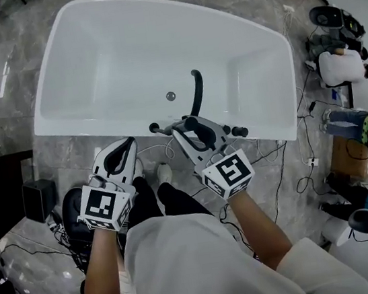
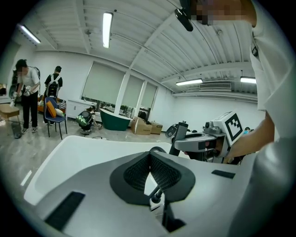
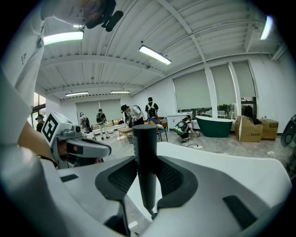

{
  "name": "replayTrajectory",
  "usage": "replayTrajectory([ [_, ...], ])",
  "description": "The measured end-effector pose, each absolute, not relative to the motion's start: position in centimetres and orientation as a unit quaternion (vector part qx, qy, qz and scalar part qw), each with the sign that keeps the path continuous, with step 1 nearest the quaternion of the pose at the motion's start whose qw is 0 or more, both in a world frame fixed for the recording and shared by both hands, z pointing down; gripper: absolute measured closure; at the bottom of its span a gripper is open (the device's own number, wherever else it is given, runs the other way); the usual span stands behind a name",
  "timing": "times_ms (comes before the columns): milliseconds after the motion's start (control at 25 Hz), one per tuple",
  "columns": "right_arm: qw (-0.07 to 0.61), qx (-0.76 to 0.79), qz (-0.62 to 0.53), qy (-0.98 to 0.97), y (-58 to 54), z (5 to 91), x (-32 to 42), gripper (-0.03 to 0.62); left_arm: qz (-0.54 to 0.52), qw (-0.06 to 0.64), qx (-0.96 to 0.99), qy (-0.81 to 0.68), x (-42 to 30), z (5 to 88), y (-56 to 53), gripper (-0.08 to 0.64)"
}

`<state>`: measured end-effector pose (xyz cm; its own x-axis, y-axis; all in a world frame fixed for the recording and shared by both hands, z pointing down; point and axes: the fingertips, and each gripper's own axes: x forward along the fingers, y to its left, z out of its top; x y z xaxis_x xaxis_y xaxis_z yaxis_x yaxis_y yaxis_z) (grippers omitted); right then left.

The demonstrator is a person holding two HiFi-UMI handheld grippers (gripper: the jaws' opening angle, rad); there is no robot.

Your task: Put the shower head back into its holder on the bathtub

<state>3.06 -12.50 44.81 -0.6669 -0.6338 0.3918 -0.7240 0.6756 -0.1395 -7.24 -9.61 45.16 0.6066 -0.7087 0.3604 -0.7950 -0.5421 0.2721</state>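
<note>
One white bathtub point(image 1: 271, 83) lies ahead of the person, with both grippers at its near rim. The left gripper point(image 1: 127, 145) is clenched on nothing. The right gripper point(image 1: 191, 127) grasps the black shower head point(image 1: 197, 88), upright, by the dark tap fittings point(image 1: 237, 130).

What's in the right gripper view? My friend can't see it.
The right gripper clamps a black shower head upright between its jaws. Behind lies the white bathtub, the left gripper at the left, and people far off.
</note>
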Motion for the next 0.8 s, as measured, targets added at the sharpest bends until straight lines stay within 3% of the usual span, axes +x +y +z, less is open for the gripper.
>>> replayTrajectory([
  [800,0.185,0.393,0.177,-0.883,-12.7,52.0,2.7,0.451,0.113,0.222,0.872,-0.421,-6.9,49.4,-10.3,0.551],
])
